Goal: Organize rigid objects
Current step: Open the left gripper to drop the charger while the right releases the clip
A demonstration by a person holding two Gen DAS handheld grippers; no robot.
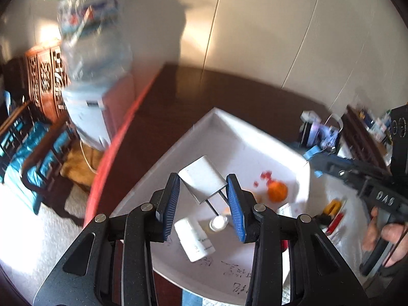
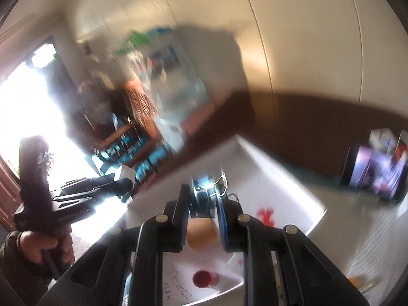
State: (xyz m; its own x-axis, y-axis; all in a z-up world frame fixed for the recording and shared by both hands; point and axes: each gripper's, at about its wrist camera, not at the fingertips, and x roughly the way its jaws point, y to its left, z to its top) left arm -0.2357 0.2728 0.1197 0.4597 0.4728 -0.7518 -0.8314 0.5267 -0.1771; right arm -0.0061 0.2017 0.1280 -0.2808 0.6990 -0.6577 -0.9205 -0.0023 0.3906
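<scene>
Over the white tray (image 1: 224,132), left gripper (image 1: 202,199) is clamped on a white plug adapter (image 1: 201,178), prongs pointing down toward tray floor. Right gripper (image 2: 201,204) is clenched on a metal binder clip (image 2: 204,191), also above tray. Inside tray: white bottle (image 1: 195,239), orange ball (image 1: 277,191), red cap (image 2: 203,278). Right-wrist view is motion-blurred.

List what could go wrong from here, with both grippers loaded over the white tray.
1. The left gripper holds the white charger by one end, prongs toward the camera; it may twist or slip out.
2. Released here, the charger would probably land on the white bottle or small vial in the white tray.
3. The right gripper clamps a binder clip; its wire handles could snag the fingers on release.
</scene>
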